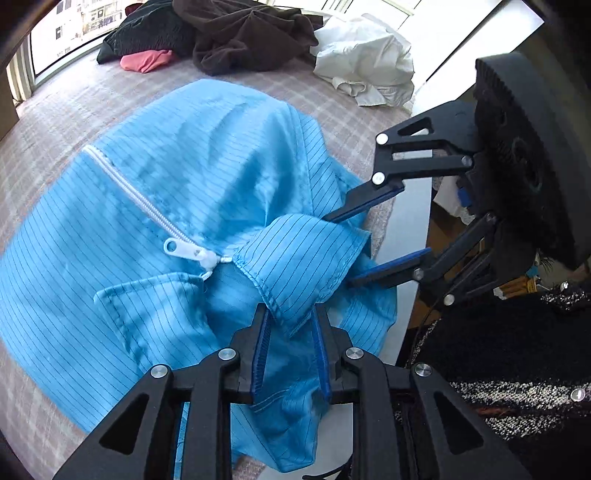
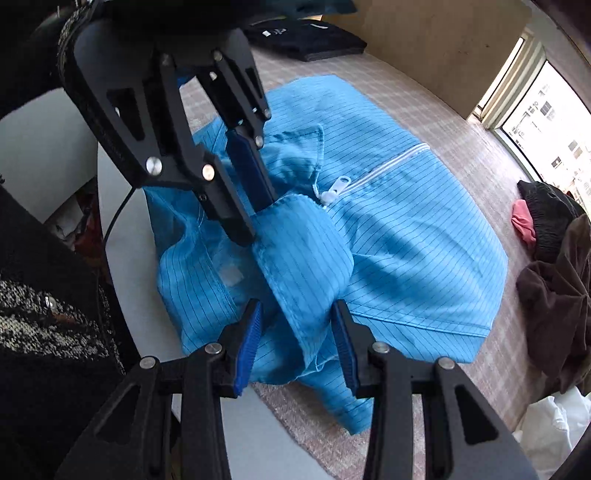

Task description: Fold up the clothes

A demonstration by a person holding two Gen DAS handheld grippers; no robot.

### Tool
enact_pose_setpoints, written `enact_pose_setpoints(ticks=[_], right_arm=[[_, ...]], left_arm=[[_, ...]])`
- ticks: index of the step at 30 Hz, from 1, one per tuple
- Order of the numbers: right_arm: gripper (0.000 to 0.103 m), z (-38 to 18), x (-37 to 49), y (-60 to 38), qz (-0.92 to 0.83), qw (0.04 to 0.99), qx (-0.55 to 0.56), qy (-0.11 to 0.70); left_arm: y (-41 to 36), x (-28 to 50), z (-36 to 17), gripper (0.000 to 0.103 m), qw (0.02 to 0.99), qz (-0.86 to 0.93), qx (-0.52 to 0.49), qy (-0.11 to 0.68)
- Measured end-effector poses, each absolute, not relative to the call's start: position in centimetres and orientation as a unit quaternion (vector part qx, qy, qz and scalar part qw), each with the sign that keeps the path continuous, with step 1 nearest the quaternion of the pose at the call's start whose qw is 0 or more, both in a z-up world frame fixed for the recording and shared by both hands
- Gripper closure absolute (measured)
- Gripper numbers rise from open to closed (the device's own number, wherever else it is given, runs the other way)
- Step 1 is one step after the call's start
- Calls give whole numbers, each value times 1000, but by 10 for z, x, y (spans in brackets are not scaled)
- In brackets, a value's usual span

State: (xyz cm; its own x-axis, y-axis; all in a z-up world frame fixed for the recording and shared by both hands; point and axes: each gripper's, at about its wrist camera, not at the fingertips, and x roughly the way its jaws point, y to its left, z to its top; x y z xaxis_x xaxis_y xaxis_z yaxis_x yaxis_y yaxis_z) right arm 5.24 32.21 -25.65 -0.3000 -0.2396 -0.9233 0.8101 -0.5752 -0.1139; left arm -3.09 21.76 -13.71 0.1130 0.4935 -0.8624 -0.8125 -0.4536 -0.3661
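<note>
Left wrist view first: your blue striped jacket lies spread on the checked bedcover, zip side up, its near end spilling over the pale edge of the bed. Your left gripper has its jaws partly parted around the tip of the right-hand collar flap; cloth sits between the pads, but whether they actually pinch it you cannot tell from here. Opposite, your right gripper comes in from the side, jaws wide, one finger above the flap's far edge and one below. That fabric looks thin, light and slick, so I'd judge it will slide out of a shallow bite; take it on the stitched hem, where it is thickest. The white zip pull lies just beside the collar, so keep off it. Heaped dark brown clothes and a white garment wait well apart at the far side. Now the right wrist view: your right gripper stands wide, straddling the puffed collar flap without closing on it. Your left gripper reaches down from above, fingertips at the flap's upper edge. Soft, floppy cloth like this will sag between two holds, so grip the collar's corners well apart and lift evenly.
</note>
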Motion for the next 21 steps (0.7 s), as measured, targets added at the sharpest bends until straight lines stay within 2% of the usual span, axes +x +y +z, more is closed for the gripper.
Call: enact_pose_setpoints(ticks=[5,7,10,12,14,18,21], right_arm=[[65,-255,43,323,-750,348,480,294],[66,-258,29,325,-746,349,504,260],[87,-264,-5,343,-730,356,564,148],[89,-262,-25,359,-719,371,583,68],[94,-260,-42,373,-711,380,592,15],[94,-261,-66,394,-674,407,610,-90],[94,-261,-68,395,-660,423,614,-95]], left_arm=[[223,-31,-116,75,530,656,-518,144],[223,-35,-116,75,516,666,-515,156],[217,-37,-115,75,477,693,-513,169],[205,-26,-112,75,449,715,-507,172],[193,-11,-111,74,438,727,-508,149],[206,21,-122,72,404,749,-516,96],[225,37,-129,72,393,755,-524,29]])
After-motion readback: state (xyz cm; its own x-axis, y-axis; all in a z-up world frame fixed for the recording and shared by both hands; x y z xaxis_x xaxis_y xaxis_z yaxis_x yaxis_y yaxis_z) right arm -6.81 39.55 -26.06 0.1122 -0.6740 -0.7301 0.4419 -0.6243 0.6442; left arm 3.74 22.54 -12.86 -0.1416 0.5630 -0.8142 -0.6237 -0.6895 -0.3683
